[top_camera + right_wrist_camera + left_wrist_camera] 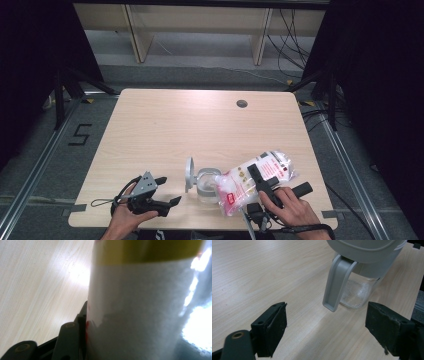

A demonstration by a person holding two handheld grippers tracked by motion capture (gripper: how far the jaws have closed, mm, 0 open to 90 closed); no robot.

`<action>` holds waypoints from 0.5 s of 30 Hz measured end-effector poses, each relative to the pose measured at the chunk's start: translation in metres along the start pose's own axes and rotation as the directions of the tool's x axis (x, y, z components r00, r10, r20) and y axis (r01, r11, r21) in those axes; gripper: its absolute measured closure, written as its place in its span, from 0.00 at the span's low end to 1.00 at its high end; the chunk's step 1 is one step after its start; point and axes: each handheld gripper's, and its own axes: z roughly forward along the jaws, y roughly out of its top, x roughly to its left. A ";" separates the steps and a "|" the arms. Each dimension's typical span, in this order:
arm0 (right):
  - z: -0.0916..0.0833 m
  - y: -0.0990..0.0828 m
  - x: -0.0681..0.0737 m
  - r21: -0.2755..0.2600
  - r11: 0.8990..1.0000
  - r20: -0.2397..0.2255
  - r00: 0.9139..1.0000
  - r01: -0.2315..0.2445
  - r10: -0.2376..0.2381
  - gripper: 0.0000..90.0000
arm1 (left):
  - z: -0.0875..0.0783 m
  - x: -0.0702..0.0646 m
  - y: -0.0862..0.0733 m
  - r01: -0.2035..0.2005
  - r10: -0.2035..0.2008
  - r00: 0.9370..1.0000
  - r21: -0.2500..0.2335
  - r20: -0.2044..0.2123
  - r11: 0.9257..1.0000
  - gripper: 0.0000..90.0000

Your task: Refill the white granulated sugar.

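Right gripper [261,181] clamped on the bag [252,180], tilting its lower end over the open glass jar [207,186] near the tabletop's [200,125] front edge, apparently for pouring. Left gripper [165,192] parked beside, spread wide, holding nothing, lid [189,174] flipped upright clear.

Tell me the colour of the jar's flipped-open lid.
Light grey; the lid shows best in the left gripper view.

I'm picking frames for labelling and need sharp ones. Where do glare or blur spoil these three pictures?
High view: evenly lit and sharp, with a pale sheen on the far table. Left gripper view: the jaws and glass jar are clear, with a soft light band on the wood. Right gripper view: the bag is so close it blurs, with blown-out glare at its right edge.
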 end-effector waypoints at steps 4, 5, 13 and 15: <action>0.000 0.000 -0.002 -0.007 1.000 0.004 1.000 0.017 -0.017 0.60 | 0.000 0.000 0.000 -0.001 0.001 1.000 -0.003 0.005 1.000 0.19; 0.000 -0.001 -0.001 -0.007 1.000 0.005 1.000 0.010 -0.010 0.60 | 0.000 0.000 0.000 -0.001 0.001 1.000 -0.003 0.005 1.000 0.19; 0.000 -0.001 -0.001 -0.011 1.000 0.007 1.000 0.017 -0.017 0.60 | 0.000 0.000 0.000 0.001 -0.001 1.000 -0.002 0.005 1.000 0.19; -0.001 0.000 0.001 0.003 1.000 0.001 1.000 0.002 -0.002 0.60 | 0.000 0.000 0.000 -0.001 0.001 1.000 0.000 0.004 1.000 0.19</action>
